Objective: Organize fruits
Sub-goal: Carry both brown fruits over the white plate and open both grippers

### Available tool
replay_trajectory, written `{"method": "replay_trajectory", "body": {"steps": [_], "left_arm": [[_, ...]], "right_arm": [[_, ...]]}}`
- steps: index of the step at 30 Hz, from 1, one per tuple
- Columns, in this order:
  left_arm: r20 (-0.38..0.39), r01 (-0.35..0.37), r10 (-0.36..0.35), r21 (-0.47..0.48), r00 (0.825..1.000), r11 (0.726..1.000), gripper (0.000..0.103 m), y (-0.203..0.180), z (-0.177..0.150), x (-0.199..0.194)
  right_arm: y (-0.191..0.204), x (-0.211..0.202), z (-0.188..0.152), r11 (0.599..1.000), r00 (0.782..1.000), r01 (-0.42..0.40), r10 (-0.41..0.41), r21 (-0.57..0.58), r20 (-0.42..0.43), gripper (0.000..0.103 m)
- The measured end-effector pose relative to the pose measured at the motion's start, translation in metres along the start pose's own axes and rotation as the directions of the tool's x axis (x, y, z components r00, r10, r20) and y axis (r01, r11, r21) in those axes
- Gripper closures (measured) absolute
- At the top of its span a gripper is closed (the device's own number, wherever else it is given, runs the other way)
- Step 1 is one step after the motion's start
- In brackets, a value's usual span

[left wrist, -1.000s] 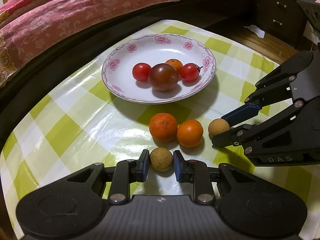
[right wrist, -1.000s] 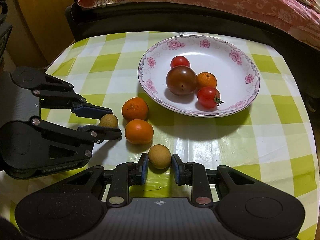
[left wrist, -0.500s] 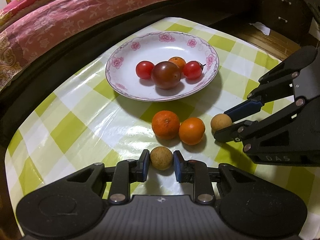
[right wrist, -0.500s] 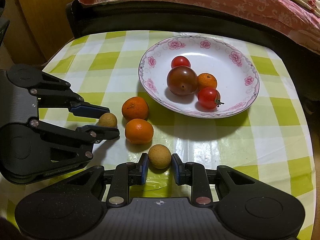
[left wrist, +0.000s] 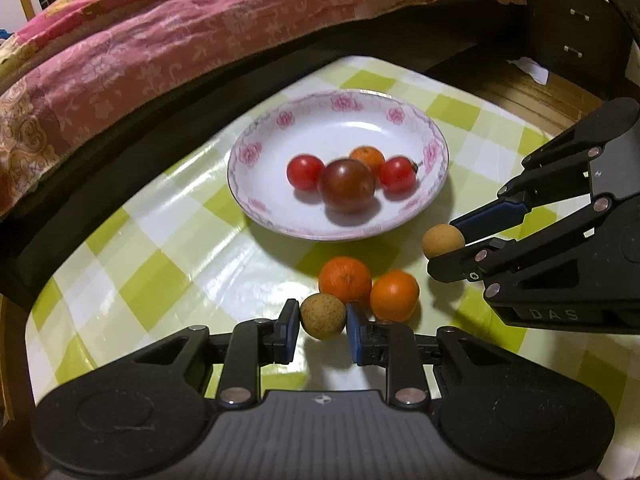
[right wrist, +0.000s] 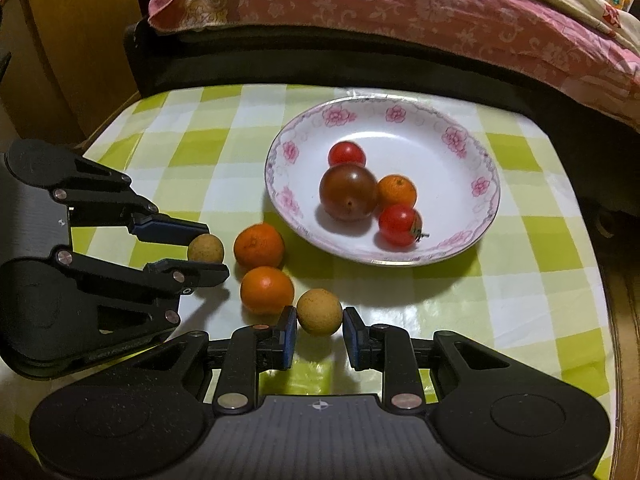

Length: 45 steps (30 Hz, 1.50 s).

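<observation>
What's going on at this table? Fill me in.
A person is sorting fruit with two tools. The left hand-held gripper is shut on one brown longan, the right hand-held gripper on another longan. Two oranges lie on the checked tablecloth. The floral plate already holds tomatoes and a small orange.

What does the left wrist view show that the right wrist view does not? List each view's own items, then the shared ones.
Left wrist view only: a dark drawer cabinet and a scrap of white paper on the floor beyond the table.

Right wrist view only: a wooden cabinet at the upper left.

Both: the floral plate holding tomatoes and one small orange, two loose oranges on the checked cloth, and each tool shut on a brown longan, the left tool on the left longan, the right tool on the right longan.
</observation>
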<state>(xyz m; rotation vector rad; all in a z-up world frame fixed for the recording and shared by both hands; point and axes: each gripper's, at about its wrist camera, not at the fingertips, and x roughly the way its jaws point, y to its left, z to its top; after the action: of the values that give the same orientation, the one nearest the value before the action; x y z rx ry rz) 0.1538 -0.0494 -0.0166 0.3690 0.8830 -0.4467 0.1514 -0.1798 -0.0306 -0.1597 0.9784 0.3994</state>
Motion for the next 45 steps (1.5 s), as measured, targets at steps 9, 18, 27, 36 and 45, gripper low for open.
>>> {"method": "replay_trajectory", "body": {"steps": [9,18,27,36,45], "left_arm": [[0.047,-0.016,0.017,-0.017,0.999,1.0,0.07,0.004,0.022,-0.003],[0.061,-0.032,0.034,-0.031,0.998,0.999,0.07,0.006,0.037,0.007],[0.068,-0.046,0.049,-0.056,0.996,0.997,0.07,0.01,0.047,0.02],[0.064,-0.054,0.059,-0.07,0.996,0.996,0.07,0.013,0.053,0.033],[0.066,-0.051,0.057,-0.086,0.996,0.995,0.07,0.015,0.058,0.039]], "right_arm": [[-0.009,-0.007,0.011,0.999,0.999,0.013,-0.014,0.029,0.049,0.082],[-0.025,-0.005,0.021,0.997,0.994,0.044,-0.051,0.071,0.092,0.081],[-0.042,0.001,0.028,0.991,0.989,0.08,-0.091,0.104,0.113,0.081],[-0.056,0.01,0.038,0.987,0.985,0.102,-0.118,0.122,0.13,0.081],[-0.068,0.023,0.042,0.985,0.985,0.109,-0.125,0.136,0.116,0.081]]}}
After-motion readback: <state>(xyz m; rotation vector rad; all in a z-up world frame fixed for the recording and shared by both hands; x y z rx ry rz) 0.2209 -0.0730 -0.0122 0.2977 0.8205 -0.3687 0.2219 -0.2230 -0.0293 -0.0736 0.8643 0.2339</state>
